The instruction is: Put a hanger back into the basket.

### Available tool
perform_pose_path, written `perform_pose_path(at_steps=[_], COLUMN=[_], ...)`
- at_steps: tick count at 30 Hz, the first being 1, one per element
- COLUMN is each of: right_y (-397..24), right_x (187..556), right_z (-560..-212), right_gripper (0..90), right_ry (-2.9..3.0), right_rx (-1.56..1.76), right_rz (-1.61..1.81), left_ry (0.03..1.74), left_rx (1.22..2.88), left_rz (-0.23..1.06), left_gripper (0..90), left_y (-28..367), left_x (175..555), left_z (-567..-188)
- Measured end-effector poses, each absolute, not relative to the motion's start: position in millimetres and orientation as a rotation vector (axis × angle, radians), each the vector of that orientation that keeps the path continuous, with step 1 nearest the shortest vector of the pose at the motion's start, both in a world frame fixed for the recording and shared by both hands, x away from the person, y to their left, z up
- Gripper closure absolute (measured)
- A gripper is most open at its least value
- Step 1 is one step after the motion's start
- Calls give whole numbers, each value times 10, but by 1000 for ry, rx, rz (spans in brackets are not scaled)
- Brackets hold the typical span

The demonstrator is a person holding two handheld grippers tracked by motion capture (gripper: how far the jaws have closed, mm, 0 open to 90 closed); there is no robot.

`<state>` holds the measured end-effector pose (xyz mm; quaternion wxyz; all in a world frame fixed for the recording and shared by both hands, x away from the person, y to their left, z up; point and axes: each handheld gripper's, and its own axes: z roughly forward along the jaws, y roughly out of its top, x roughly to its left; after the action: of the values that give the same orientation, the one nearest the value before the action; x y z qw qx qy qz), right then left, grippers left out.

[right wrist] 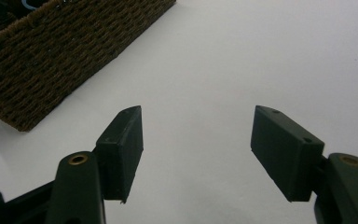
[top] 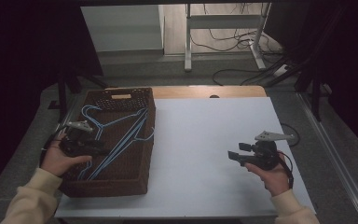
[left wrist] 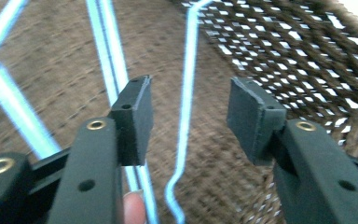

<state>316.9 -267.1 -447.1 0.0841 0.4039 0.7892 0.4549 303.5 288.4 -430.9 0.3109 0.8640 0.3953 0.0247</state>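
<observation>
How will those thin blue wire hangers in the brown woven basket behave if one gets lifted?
The thin blue wire hangers look light and springy, so one probably flexes. Several overlap in the brown woven basket, so hooks may snag and drag neighbours. Thin wire could twist between the open left gripper jaws.

Both forearms wear cream-coloured sleeves with ribbed cuffs. Each hand carries a black gripper topped by a grey three-cornered plate: the left gripper [top: 81, 142] and the right gripper [top: 256, 154], which has a dark cable looping beneath the wrist. In the gripper views the two jaws are matte black bars with brass-ringed screw holes and smaller plain holes, ending in thick, rectangular dark pads [left wrist: 135, 119] with slightly roughened edges.
</observation>
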Motion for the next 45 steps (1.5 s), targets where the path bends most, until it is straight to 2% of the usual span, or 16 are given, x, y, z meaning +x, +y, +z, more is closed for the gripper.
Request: perform_pose_path(at_steps=[5, 13, 18, 20, 25, 28, 30, 32, 35, 38, 39, 45], right_y=[-2688, -2683, -2685, -2691, -2708, -2711, -2716, -2720, -2725, -2728, -2738, -2750], right_x=[3162, 3170, 3163, 3165, 3170, 3167, 3167, 3168, 3165, 3166, 3165, 3181], right_z=[-4466, -4473, -4469, -4469, -4479, -4473, -4473, -4472, -4470, -4471, -4471, -4482], right_gripper=[347, 348, 348, 348, 349, 349, 350, 349, 349, 349, 349, 348], right_ry=[2350, 2351, 2354, 2352, 2344, 2339, 2337, 2332, 2334, 2333, 2329, 2330], right_rx=[1205, 1211, 1207, 1207, 1217, 1219, 1221, 1220, 1223, 1222, 1224, 1231], right_rz=[1359, 1359, 1359, 1360, 1356, 1360, 1360, 1364, 1367, 1370, 1377, 1382], left_ry=[1025, 1081, 1109, 1110, 1127, 1173, 1188, 1282, 1430, 1484, 1477, 1396], left_rx=[2353, 2325, 2375, 2394, 2445, 2417, 2406, 2347, 2281, 2239, 2204, 2161], left_rz=[104, 215, 185, 186, 205, 215, 245, 368, 471, 465, 425, 369], left_gripper=[447, 444, 453, 480, 667, 705, 705, 695, 595, 576, 576, 568], left_y=[2590, 2395, 2327, 2310, 2268, 2344, 2386, 2584, 2815, 2946, 3015, 2991], left_x=[3113, 3340, 3479, 3490, 3515, 3529, 3525, 3526, 3561, 3581, 3569, 3486], left_z=[-4384, -4431, -4576, -4606, -4689, -4627, -4592, -4477, -4439, -4441, -4436, -4362])
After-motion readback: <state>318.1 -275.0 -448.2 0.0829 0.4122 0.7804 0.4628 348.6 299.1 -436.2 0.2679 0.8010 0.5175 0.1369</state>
